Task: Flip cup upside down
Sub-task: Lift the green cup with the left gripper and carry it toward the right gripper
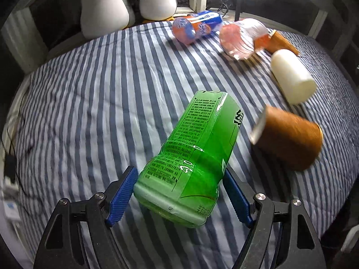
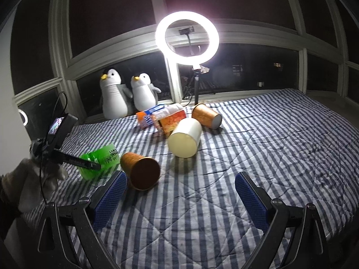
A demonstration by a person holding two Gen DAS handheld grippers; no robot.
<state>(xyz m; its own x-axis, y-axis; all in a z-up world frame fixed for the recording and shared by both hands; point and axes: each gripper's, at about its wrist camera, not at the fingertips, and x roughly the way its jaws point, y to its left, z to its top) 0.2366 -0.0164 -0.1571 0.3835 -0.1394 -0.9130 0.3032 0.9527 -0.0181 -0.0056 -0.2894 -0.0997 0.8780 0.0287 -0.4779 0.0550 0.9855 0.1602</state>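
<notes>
Left wrist view: looks down along the left gripper (image 1: 180,196) onto a bed (image 1: 89,103) covered in blue-and-white stripes.
Left jaws: clamped on the green cup (image 1: 190,157), one blue pad against each side near its base.
Green cup: a cut-off green plastic bottle with printed text, tilted, its open end pointing away from the camera; whether it touches the bed cannot be told.
Nearby: a brown paper cup (image 1: 289,136) lies on its side just right of the green cup; a white cup (image 1: 291,76) lies beyond it.
Far end: an orange-and-blue bottle cup (image 1: 195,28), a clear pinkish bottle cup (image 1: 240,38) and another brown cup (image 1: 283,42) lie close together.
Right wrist view: the right gripper (image 2: 180,196) hangs over the striped bed.
Right jaws: wide apart, nothing between them.
Green cup here: at the left (image 2: 101,163), held in the left gripper (image 2: 74,160), just beside the near brown paper cup (image 2: 141,170).
Background: two plush penguins (image 2: 128,94) sit by the window; a lit ring light (image 2: 187,38) stands behind the cups.
</notes>
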